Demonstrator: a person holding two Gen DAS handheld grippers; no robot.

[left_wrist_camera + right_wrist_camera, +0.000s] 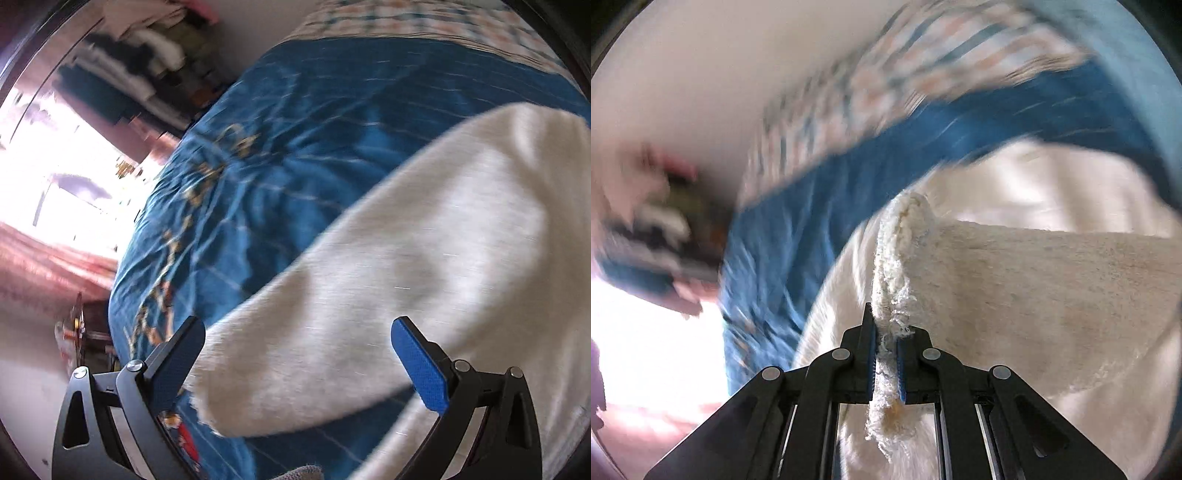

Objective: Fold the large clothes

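Left wrist view. Your left gripper (298, 363) stands with its jaws spread wide and nothing between the blue pads (419, 369). It hangs just above the cream garment (424, 266), whose rounded end lies across the blue bedspread (277, 147) and passes under the gap between the fingers. You appear to hold it open here so that it can take a free corner or edge while the other side is carried; that is a reading of the pose, not something shown. The cloth looks thick and matte, softly blurred by motion, with a slightly ragged lower edge. A patterned blanket (406, 18) lies at the far end of the bed, and stacked clothes (147, 55) sit beyond its left side.

Right wrist view. Your right gripper (885, 360) is closed narrowly on a frayed, looped hem of the cream garment (1034, 295), which bunches between the pads and trails below them. The pinch at the hem lifts the cloth into a ridge, so one layer rises over the layer beneath, probably to draw it across as a fold. The exposed side is fleecy and nubbed.
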